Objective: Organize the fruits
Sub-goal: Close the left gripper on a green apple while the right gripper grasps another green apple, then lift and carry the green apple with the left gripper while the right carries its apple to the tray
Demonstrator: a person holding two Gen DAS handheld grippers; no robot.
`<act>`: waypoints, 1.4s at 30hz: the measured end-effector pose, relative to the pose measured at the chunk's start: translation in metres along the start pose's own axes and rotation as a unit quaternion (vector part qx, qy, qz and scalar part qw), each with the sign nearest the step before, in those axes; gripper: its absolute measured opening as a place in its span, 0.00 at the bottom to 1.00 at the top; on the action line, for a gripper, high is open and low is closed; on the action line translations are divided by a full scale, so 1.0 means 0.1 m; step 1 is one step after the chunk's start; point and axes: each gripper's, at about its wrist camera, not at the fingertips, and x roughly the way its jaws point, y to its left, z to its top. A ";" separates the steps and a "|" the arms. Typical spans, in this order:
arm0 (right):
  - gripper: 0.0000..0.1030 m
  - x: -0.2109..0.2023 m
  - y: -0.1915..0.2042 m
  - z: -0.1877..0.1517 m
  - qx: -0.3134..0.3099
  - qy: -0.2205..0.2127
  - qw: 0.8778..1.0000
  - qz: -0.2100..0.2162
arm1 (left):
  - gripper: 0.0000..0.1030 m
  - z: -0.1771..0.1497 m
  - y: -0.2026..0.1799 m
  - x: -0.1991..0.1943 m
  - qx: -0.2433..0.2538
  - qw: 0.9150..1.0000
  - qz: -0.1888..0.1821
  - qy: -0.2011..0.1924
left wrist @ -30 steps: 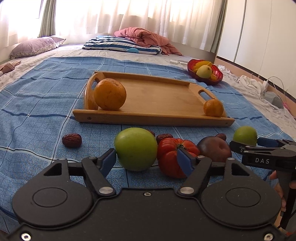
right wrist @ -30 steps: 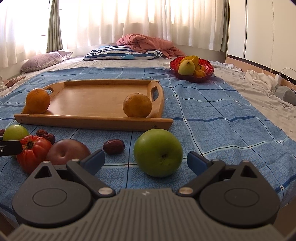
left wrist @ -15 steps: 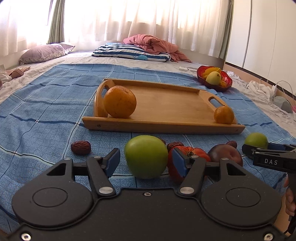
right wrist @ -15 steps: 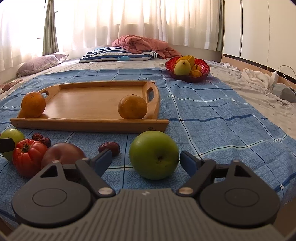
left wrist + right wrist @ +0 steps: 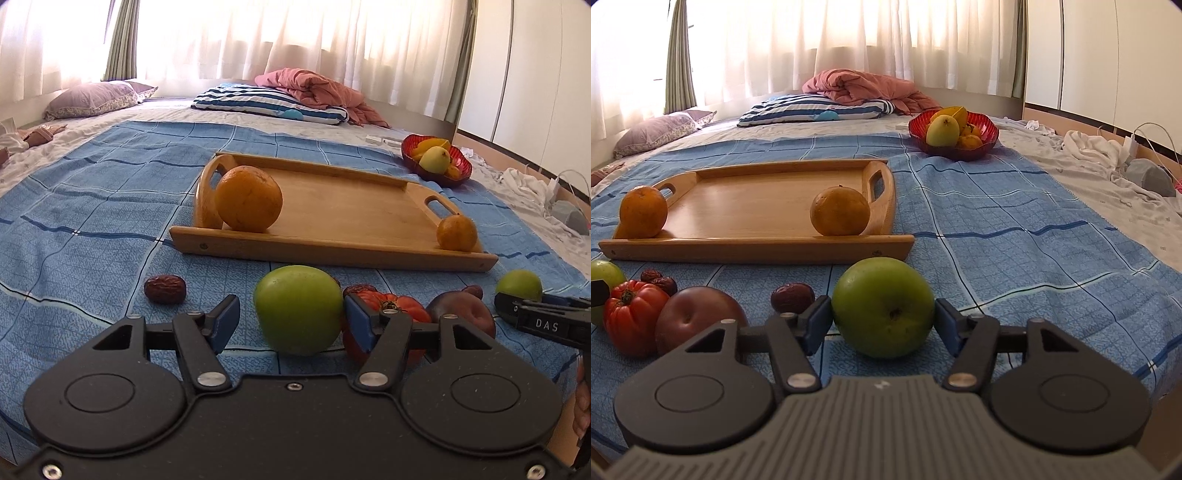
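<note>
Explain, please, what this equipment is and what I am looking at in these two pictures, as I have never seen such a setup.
There is no robot: a person holds a two-finger gripper in each hand, each carrying a camera that looks along its fingers. One picture comes from the left gripper, the other from the right gripper. On the blue blanket lie a wooden tray with two oranges, a tomato, dates and two green apples. Both jaws have just been closing. The right pair seems to press on the right green apple; the left pair straddles the left green apple, one pad not touching.
</note>
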 end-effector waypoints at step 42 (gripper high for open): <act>0.60 -0.06 0.12 0.30 -0.009 -0.033 0.999 0.038 | 0.54 0.44 -0.33 0.18 0.027 0.999 0.003 -0.024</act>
